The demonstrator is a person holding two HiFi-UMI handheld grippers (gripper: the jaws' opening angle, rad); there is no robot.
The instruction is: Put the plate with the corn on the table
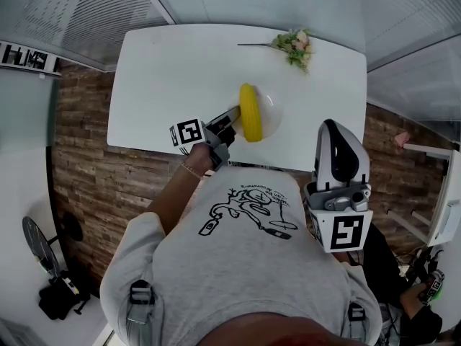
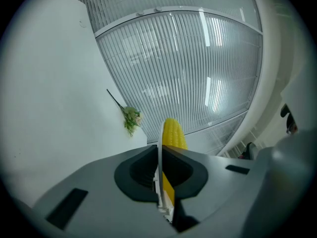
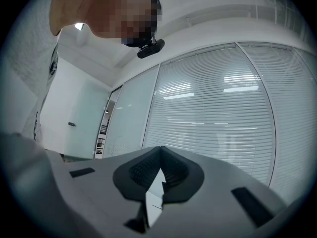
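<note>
Left gripper view: left gripper (image 2: 159, 156) jaws pinched together on the thin white rim of the plate (image 2: 159, 182), seen edge-on between them, with the corn (image 2: 173, 133) lying on the plate's upper face just past the jaws. Rim grip makes sense, since it is the only part thin enough to clamp and it leaves the corn untouched. Camera is rolled, so the table (image 2: 49, 108) fills the left side and the flower sprig (image 2: 131, 119) sits further out on it. Head view: left gripper (image 1: 232, 115) reaches over the near table edge, plate (image 1: 268, 114) over the white table (image 1: 166, 71) near its front middle, corn (image 1: 250, 112) across it, flowers (image 1: 297, 47) well apart at the far edge. Cannot tell if the plate base is touching the tabletop or just above it. Judging by this, the placing is at or near its end, and release is what remains. Right gripper (image 1: 333, 139) is held upright close to the person's body, off the table, likely just parked out of the way. In the right gripper view its (image 3: 159, 155) jaws meet with nothing between them, only blinds behind.
</note>
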